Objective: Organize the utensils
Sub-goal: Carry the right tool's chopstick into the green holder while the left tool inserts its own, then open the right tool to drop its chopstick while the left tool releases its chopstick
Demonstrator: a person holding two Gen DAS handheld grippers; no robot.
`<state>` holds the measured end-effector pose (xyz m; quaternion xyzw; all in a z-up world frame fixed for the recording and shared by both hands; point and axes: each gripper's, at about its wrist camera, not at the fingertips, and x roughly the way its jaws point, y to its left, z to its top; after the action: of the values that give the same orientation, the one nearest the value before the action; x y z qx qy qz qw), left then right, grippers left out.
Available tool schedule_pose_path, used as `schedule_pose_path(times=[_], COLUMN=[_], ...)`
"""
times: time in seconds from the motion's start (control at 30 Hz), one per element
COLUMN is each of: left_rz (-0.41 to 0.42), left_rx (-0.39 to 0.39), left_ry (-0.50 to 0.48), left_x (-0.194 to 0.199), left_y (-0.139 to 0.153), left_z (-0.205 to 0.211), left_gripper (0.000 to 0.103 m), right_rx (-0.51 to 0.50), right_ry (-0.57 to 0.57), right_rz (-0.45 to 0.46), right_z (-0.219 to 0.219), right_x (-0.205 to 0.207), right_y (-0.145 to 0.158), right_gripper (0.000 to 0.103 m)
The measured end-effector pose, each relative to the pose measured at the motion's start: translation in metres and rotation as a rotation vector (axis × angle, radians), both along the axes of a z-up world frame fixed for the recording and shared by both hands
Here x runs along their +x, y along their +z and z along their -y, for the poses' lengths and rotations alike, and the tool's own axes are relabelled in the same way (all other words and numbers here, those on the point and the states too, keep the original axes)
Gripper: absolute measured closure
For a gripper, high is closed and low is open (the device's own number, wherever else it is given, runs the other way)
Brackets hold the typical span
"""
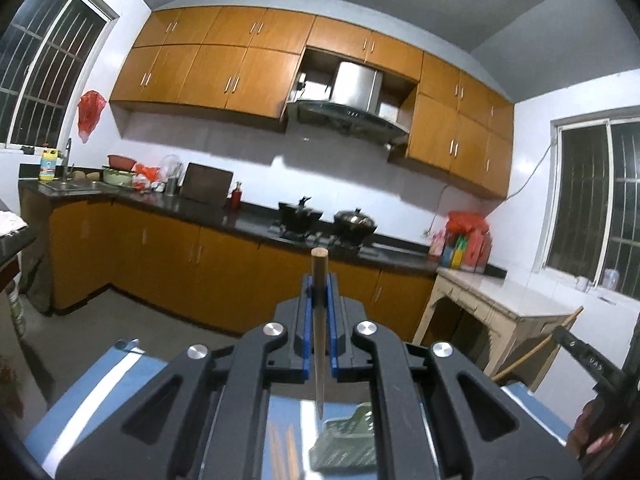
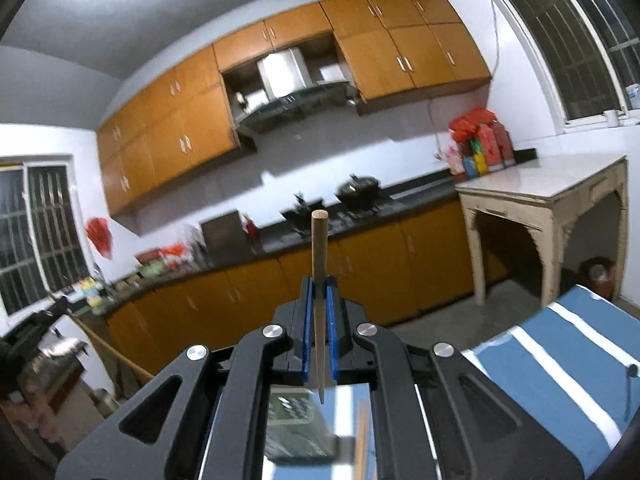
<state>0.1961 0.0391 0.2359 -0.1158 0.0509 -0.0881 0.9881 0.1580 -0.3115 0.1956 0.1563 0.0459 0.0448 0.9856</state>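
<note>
In the left wrist view my left gripper (image 1: 320, 285) is shut on a wooden chopstick (image 1: 319, 272), which stands upright between the blue pads (image 1: 307, 312), its blunt end on top. The right wrist view shows the same with my right gripper (image 2: 319, 285), shut on a second wooden chopstick (image 2: 319, 240). Both grippers point level across the kitchen, above the blue striped cloth (image 2: 560, 360). At the right edge of the left wrist view the other gripper's black body (image 1: 592, 364) shows with its chopstick (image 1: 536, 348). A green holder (image 1: 348, 444) and several chopsticks show only as reflections below the jaws.
Orange cabinets (image 1: 224, 68) and a dark counter (image 1: 200, 204) with pots (image 1: 354, 220) run along the far wall. A pale side table (image 2: 540, 188) stands at the right under a barred window (image 2: 568, 40). Grey floor lies between the cloth and the cabinets.
</note>
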Motion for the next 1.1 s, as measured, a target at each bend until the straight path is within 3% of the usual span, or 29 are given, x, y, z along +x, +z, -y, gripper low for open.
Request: schedule_pose_path(times=[0.2,0.43,0.87,1.1], left_rz=[-0.008,-0.033,-0.071,-0.146], left_rx=[-0.021,-0.007,-0.007,0.009], left_ry=[-0.022,-0.037,-0.018,-0.023], left_x=[0.017,0.040,0.071,0.083], left_y=[-0.007,-0.036,-0.069,-0.086], left_z=[0.025,0.045,0.050,0.048], left_gripper=[0.095,0.095,0.095,0.092], right_rx=[-0.039,-0.063,-0.055,-0.059], right_ry=[0.056,0.066,0.085,0.105], right_rz=[0.022,-0.040,-0.141,-0.172], right_z=[-0.024,-0.038,-0.044,-0.047], right_x=[0.019,0.046,0.059,0.061], right_y=[-0.005,-0.031,-0.057,-0.062], right_gripper=[0.096,0.096,0.096,0.091])
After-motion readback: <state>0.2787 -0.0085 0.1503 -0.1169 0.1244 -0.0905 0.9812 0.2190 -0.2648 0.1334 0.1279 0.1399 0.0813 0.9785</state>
